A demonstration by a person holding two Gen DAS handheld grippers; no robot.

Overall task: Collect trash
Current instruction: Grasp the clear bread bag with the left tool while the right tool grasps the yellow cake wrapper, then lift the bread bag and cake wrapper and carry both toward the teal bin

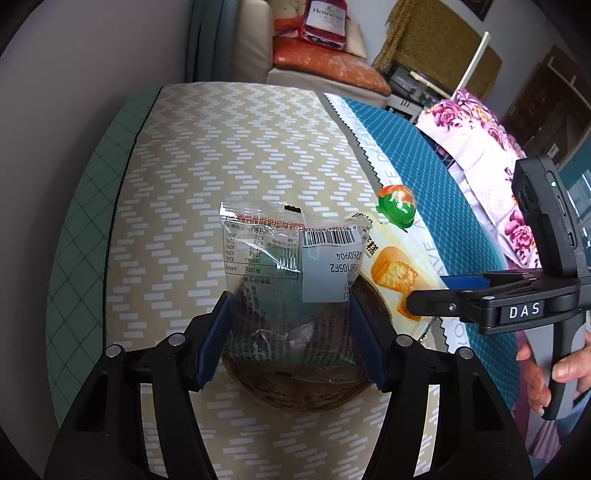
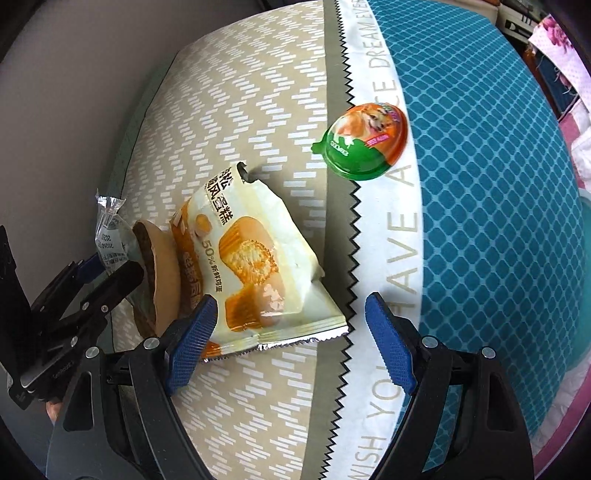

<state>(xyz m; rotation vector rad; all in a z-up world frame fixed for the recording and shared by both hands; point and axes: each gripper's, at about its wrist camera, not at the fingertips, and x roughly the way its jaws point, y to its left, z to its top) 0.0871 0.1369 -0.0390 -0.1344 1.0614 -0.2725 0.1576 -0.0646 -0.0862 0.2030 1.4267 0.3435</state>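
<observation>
My left gripper [image 1: 291, 332] is shut on a brown round bowl [image 1: 295, 391] with a clear printed wrapper [image 1: 266, 251] standing in it, and its blue pads press on both sides. In the right wrist view the bowl [image 2: 162, 273] is tilted on edge, with the left gripper [image 2: 110, 269] at it. A yellow cake wrapper [image 2: 258, 266] lies flat beside the bowl. My right gripper [image 2: 288, 339] hangs open over the wrapper's near edge with nothing pinched. It also shows at the right of the left wrist view, right gripper [image 1: 432, 295]. A green and orange jelly cup [image 2: 364, 142] sits further back.
The tablecloth is beige chevron [image 1: 221, 166] on the left and teal diamond [image 2: 498, 184] on the right, with a white lettered band between. A floral cloth [image 1: 480, 147] hangs beyond the table's right edge. A sofa with a red box [image 1: 325, 22] stands behind. A hand [image 1: 554, 373] holds the right gripper's handle.
</observation>
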